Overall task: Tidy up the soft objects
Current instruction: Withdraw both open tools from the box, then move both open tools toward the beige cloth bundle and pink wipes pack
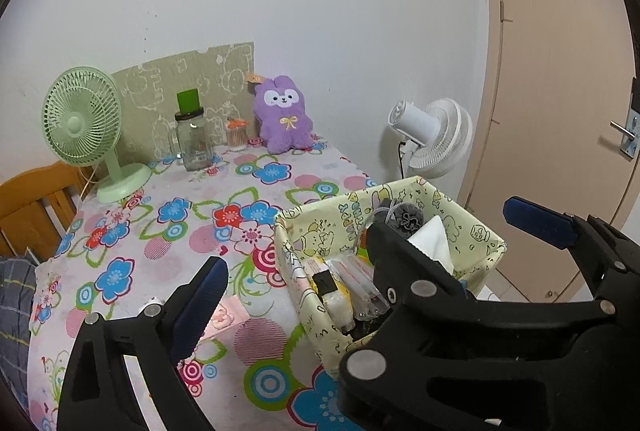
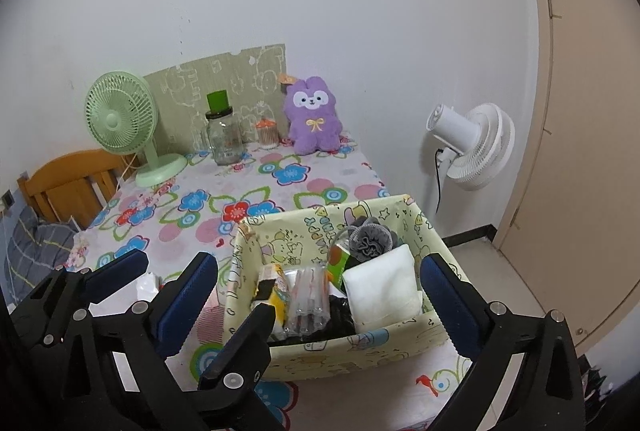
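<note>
At the left edge of the right wrist view, a wooden frame and grey checked bedding. Next along, at the back of the flowered counter: green fan, glass jar with a green cap, small pot of cotton buds, then purple plush toy upright against the wall at upper centre (well apart from the box).

Along the bottom of the left wrist view, left gripper, spread wide, pinching nothing. Lower centre of the right wrist view, right gripper, likewise spread wide and empty, framing the cartoon-print box in the picture.

Inside the box, left to right: yellow packet, clear tube pack, folded white cloth, with grey mesh pouf behind it. Right of the counter, white fan, then beige door at the right edge.
</note>
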`<move>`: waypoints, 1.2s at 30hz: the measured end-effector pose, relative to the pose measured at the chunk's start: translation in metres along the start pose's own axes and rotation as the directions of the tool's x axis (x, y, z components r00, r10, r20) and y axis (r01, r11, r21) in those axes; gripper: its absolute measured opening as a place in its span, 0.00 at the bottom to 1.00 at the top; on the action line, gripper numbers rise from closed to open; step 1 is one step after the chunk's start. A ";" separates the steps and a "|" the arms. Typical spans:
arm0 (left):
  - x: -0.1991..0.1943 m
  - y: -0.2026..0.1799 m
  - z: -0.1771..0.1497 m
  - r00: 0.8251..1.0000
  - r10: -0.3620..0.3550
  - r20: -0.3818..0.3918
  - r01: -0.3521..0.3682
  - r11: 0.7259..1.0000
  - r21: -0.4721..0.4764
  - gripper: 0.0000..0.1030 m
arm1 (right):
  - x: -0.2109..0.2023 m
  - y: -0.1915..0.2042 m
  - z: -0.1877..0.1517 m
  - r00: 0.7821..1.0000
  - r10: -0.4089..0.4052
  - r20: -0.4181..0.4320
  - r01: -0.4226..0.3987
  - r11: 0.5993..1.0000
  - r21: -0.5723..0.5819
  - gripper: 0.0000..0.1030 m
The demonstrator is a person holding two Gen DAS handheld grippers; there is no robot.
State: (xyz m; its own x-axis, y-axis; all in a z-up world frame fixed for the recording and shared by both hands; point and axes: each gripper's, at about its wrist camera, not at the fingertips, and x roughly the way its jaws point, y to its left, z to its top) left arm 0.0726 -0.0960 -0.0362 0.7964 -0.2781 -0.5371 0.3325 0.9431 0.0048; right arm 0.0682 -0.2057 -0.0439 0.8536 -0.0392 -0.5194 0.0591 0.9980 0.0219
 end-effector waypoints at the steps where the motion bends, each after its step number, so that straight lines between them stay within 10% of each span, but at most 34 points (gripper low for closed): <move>1: -0.001 0.002 0.001 1.000 -0.001 0.005 0.001 1.000 -0.002 0.95 | -0.002 0.001 0.000 1.000 0.000 0.004 0.000 1.000 -0.002 0.99; 36: -0.048 0.086 -0.003 0.990 0.129 0.047 -0.125 0.988 -0.085 0.95 | -0.019 0.096 0.013 0.993 0.111 0.031 -0.108 0.991 -0.079 0.99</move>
State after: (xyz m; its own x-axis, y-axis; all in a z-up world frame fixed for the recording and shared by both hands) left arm 0.0615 -0.0009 -0.0121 0.8557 -0.1620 -0.4914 0.1860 0.9826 0.0000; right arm 0.0641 -0.1093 -0.0207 0.8706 0.0700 -0.4870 -0.0745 0.9972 0.0102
